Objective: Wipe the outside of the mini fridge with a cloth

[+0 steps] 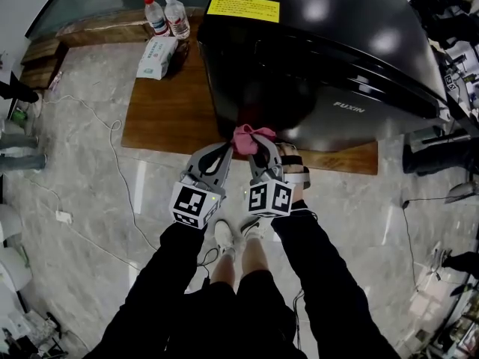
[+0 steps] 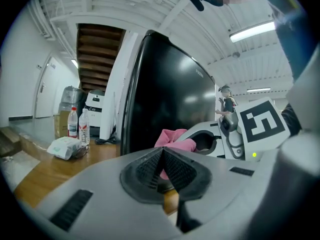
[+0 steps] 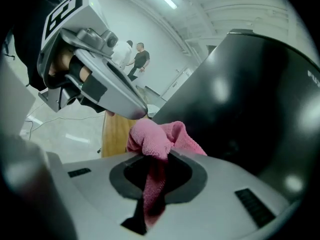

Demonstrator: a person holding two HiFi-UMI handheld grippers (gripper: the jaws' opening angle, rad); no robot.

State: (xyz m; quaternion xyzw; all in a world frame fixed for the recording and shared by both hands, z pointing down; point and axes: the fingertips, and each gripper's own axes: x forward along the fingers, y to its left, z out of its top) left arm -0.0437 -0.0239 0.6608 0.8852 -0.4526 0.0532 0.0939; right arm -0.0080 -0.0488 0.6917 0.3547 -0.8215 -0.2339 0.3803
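Marble-patterned flooring (image 1: 90,223) lies nearest, under the person's shoes. Above it both grippers are raised side by side toward the work. Left gripper (image 1: 224,148): jaws together, nothing evident between them; judged idle, held close as a standby. Right gripper (image 1: 262,145): jaws clamped on a pink cloth (image 1: 251,137), with a bunched wad left projecting past the tips, presumably so fabric rather than plastic meets the finish. The wad sits against the glossy black mini fridge (image 1: 322,51), low on its near face by the corner. The fridge stands on a low wooden table (image 1: 168,103). Beyond lie a tissue pack (image 1: 157,57) and two water bottles (image 1: 166,15), well apart from the wiping.
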